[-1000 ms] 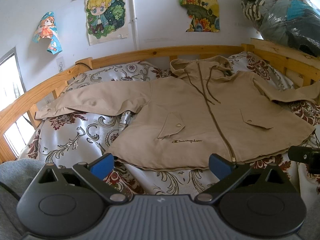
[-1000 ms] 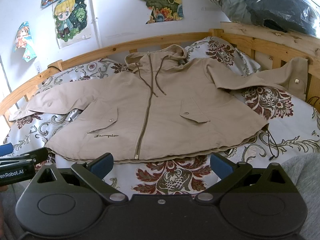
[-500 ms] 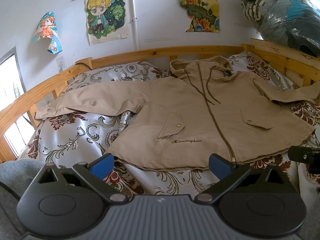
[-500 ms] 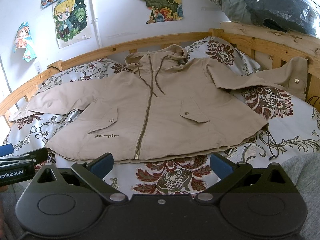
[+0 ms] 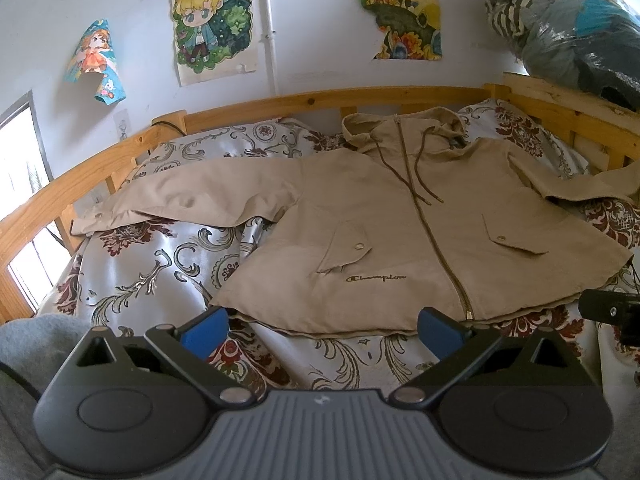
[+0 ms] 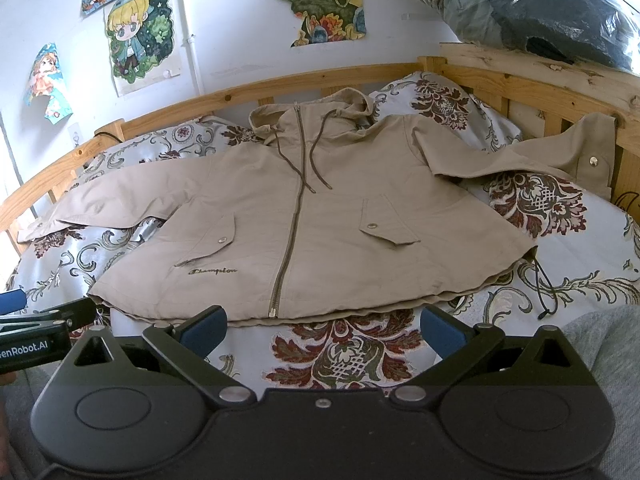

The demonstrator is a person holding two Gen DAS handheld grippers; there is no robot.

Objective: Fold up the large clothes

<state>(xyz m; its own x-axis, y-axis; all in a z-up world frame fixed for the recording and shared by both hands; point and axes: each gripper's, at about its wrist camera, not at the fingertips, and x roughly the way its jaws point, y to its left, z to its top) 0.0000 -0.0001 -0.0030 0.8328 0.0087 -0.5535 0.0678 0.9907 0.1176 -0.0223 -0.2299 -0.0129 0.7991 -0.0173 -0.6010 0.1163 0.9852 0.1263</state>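
A tan hooded zip jacket (image 5: 384, 232) (image 6: 320, 216) lies face up and spread flat on the bed, hood toward the far rail, both sleeves stretched out sideways. Its right sleeve cuff (image 6: 592, 156) drapes up against the wooden side rail. My left gripper (image 5: 322, 330) hovers open just short of the jacket's hem, nothing between its blue pads. My right gripper (image 6: 324, 330) is also open and empty, in front of the hem near the zip's lower end. The left gripper's fingers (image 6: 48, 316) show at the left edge of the right wrist view.
The bed has a floral silver and maroon cover (image 5: 152, 272) and a wooden rail (image 5: 280, 100) around the far and side edges. Bagged bedding (image 6: 540, 4) sits on the rail at the top right. Posters hang on the white wall. Grey fabric (image 6: 608, 344) lies at the near corners.
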